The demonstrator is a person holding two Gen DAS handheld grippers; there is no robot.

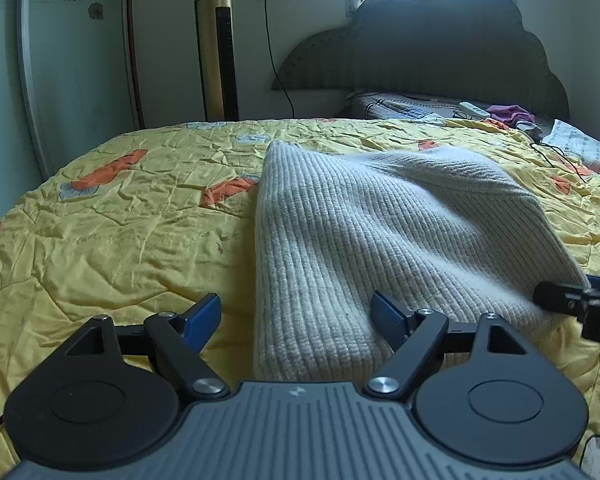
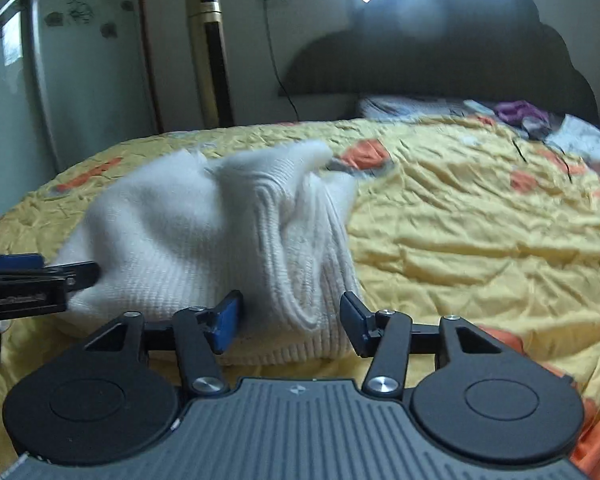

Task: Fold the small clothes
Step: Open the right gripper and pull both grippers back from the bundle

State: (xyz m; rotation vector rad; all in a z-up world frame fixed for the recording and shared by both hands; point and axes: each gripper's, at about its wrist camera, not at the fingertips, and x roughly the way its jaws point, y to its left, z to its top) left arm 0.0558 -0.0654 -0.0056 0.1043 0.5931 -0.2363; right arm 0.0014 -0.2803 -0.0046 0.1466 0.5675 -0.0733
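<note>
- You are working with one white ribbed knit garment [image 1: 380, 240] and two grippers; the garment is lying on one bed covered by a yellow quilt [image 1: 120, 220] with orange patches.
- Beyond the bed one gold tower fan [image 1: 216, 44] is standing against the wall, and one dark scalloped headboard [image 1: 440, 48] is rising at the far end. One purple cloth [image 1: 508, 114] and one white remote [image 1: 474, 110] are lying near the headboard.
- You are tilting your left gripper [image 1: 296, 316] down toward the quilt. Its jaws are standing released and wide — the left blue pad is over bare quilt, the right pad is lying on the knit, and neither is pinching it.
- The garment's near left corner is sitting between those jaws, and its left edge is running away toward the far side of the bed.
- You are also angling your right gripper [image 2: 290, 320] downward. Its jaws are parted, and a bunched fold of the garment [image 2: 220, 232] is standing between them; the view is blurred, and the pads are not pressing on the knit.
- In the right wrist view the left gripper is showing at the left edge, touching the garment's left side — the garment is lying nearer the bed's left edge than its right.
</note>
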